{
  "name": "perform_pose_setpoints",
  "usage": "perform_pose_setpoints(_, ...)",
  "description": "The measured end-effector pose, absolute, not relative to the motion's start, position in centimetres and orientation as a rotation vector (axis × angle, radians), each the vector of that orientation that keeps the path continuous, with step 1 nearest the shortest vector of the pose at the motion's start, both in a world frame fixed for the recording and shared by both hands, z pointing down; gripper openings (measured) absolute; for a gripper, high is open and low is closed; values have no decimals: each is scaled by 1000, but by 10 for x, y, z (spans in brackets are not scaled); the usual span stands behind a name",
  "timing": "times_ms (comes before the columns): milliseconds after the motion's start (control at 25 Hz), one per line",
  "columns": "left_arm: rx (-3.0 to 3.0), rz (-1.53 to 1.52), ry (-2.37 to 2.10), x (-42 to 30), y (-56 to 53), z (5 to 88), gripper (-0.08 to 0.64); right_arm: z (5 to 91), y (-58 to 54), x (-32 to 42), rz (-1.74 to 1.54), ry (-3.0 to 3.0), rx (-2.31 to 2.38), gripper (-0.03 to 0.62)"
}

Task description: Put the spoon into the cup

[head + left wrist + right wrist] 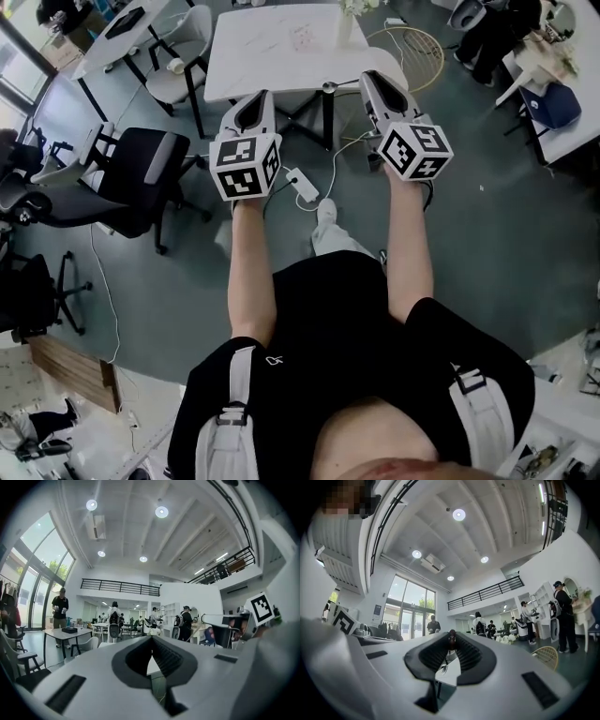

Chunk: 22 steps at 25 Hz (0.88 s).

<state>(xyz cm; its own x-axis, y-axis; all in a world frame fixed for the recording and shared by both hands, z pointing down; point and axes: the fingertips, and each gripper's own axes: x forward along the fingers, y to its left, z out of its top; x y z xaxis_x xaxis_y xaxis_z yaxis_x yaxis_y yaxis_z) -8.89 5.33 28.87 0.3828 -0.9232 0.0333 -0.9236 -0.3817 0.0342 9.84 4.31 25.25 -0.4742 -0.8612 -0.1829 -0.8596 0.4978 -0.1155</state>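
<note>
Spoon [444, 667] first: what looks to be it lies flat on the white counter [272, 56], near the front edge, seen past the jaws in the right gripper view, so by this showing the task has not begun. The person stands short of the counter with both arms held out. The left gripper [256, 98] and the right gripper [377, 82] hang over the floor, just shy of the counter's edge, touching nothing. Both pairs of jaws are clenched, tips together, and grasp nothing. A small dark-red thing [452, 638] shows right at the right jaws' tips; it may be the cup standing farther off, but it is too small to tell. Everything appears left to do: part the jaws, take the spoon, carry it over and drop it in the cup
</note>
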Motion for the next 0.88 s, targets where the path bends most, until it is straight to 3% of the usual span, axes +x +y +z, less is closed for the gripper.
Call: perform_pose_setpoints(880,2281,233,-1849,-62,-213,393,16,356,-263,111,-336,2750,-1384,50)
